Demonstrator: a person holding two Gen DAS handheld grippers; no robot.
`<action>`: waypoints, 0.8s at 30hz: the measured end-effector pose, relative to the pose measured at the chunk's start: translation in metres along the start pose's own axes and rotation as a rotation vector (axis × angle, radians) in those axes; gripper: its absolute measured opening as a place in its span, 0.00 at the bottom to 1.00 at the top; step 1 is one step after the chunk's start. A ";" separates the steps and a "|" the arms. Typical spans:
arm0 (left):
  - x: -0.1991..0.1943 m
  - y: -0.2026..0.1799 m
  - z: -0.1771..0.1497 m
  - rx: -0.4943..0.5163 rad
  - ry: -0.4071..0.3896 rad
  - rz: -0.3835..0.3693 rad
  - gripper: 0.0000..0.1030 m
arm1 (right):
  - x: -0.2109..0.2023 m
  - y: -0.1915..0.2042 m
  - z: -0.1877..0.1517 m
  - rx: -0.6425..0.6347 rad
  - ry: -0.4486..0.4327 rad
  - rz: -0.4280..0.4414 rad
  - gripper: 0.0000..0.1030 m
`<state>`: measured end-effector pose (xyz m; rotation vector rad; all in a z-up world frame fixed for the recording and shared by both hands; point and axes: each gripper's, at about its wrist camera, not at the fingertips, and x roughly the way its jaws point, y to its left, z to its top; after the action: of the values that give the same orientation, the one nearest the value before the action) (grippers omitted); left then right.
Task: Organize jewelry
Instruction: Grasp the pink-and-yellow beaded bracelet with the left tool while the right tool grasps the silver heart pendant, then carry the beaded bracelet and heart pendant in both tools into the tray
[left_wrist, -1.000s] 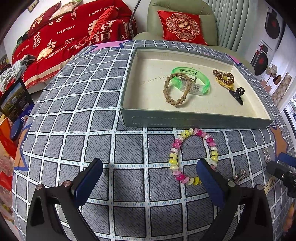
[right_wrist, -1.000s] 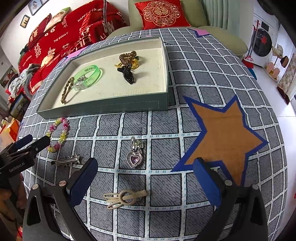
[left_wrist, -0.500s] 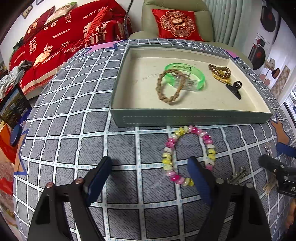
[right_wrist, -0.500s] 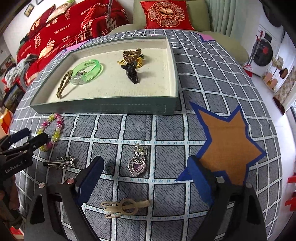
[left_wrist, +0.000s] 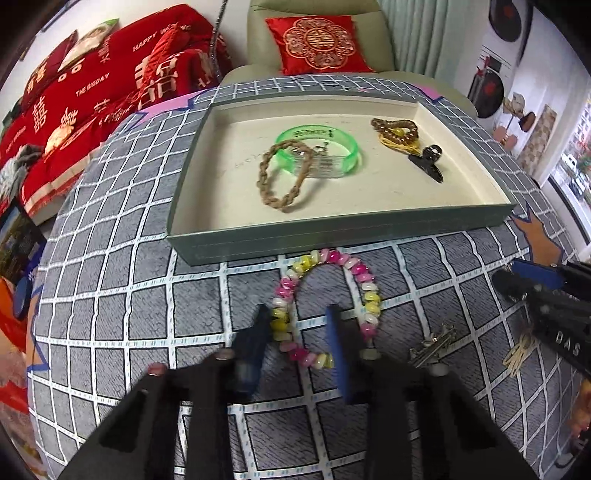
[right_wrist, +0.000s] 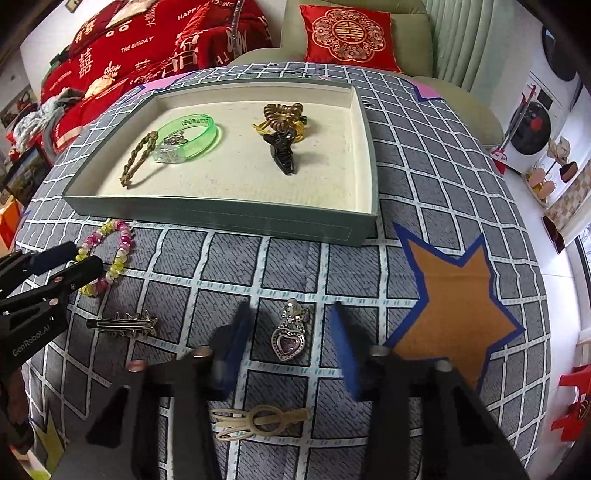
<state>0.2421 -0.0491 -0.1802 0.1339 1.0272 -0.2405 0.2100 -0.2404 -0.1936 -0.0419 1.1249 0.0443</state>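
A pink, yellow and white bead bracelet (left_wrist: 325, 306) lies on the checked cloth in front of the green tray (left_wrist: 332, 236). My left gripper (left_wrist: 295, 317) is open, its fingers narrowed around the bracelet's left side, low over the cloth. My right gripper (right_wrist: 291, 314) is open, its fingers on either side of a heart pendant (right_wrist: 290, 338). The tray (right_wrist: 229, 214) holds a green bangle (left_wrist: 317, 149), a braided brown bracelet (left_wrist: 284, 177), a brown bead bracelet (left_wrist: 395, 129) and a black clip (left_wrist: 426, 160).
A silver hair clip (right_wrist: 123, 325) and a cream hair clip (right_wrist: 258, 419) lie on the cloth near the front. An orange star patch (right_wrist: 450, 299) is at the right. A red bed and a green chair with a red cushion stand behind the table.
Both grippers have moved forward and down and narrowed their fingers: the left onto the bead bracelet's left side, the right around the heart pendant.
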 end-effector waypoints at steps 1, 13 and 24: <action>0.000 -0.002 0.000 0.006 0.001 -0.002 0.19 | 0.000 0.000 0.000 0.002 0.002 0.000 0.16; -0.031 0.007 -0.002 -0.035 -0.049 -0.101 0.19 | -0.026 -0.033 -0.006 0.122 -0.056 0.115 0.16; -0.066 0.010 0.017 -0.033 -0.127 -0.126 0.19 | -0.057 -0.047 0.017 0.189 -0.114 0.213 0.16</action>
<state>0.2262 -0.0347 -0.1146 0.0235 0.9135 -0.3425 0.2033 -0.2876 -0.1339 0.2471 1.0120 0.1284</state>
